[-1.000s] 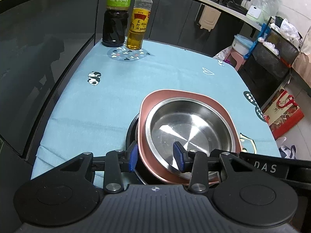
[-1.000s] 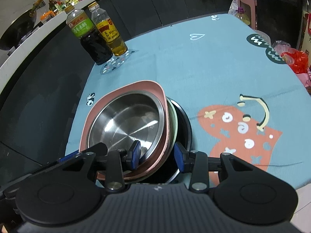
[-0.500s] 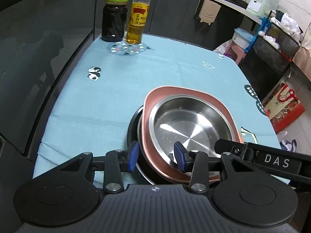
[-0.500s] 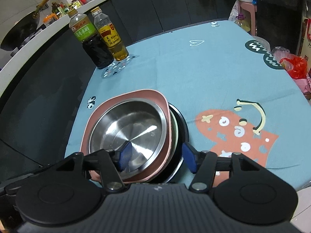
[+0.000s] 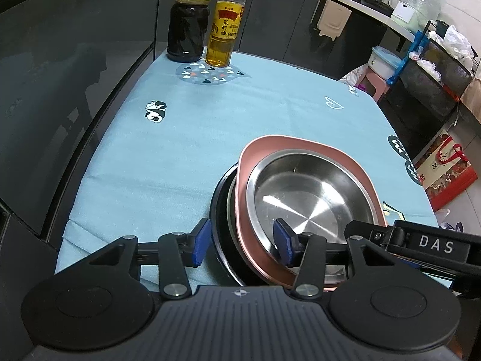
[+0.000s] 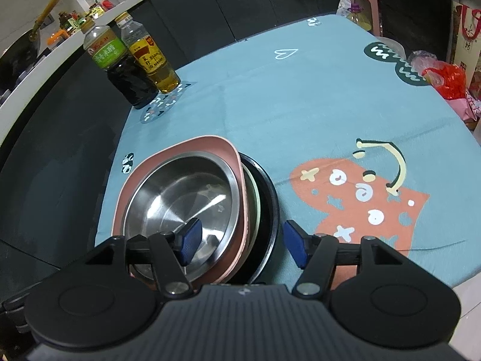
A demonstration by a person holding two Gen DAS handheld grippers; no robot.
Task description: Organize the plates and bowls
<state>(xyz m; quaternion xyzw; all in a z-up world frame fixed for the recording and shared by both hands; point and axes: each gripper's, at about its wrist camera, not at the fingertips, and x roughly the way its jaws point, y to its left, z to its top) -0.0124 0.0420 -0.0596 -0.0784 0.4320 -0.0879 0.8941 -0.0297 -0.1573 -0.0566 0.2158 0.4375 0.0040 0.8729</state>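
Stack near the front edge of the blue tablecloth (image 6: 270, 96): steel bowl (image 6: 183, 198) nested in pink plate (image 6: 210, 143), over a pale plate and black dish (image 6: 267, 198).

Left gripper (image 5: 242, 242) and right gripper (image 6: 239, 240): both spread, just been opening, straddling opposite rims with pads apparently clear, though near rims partly hidden.

Best to draw both straight back and upward, avoiding rim contact that could skew the stack.
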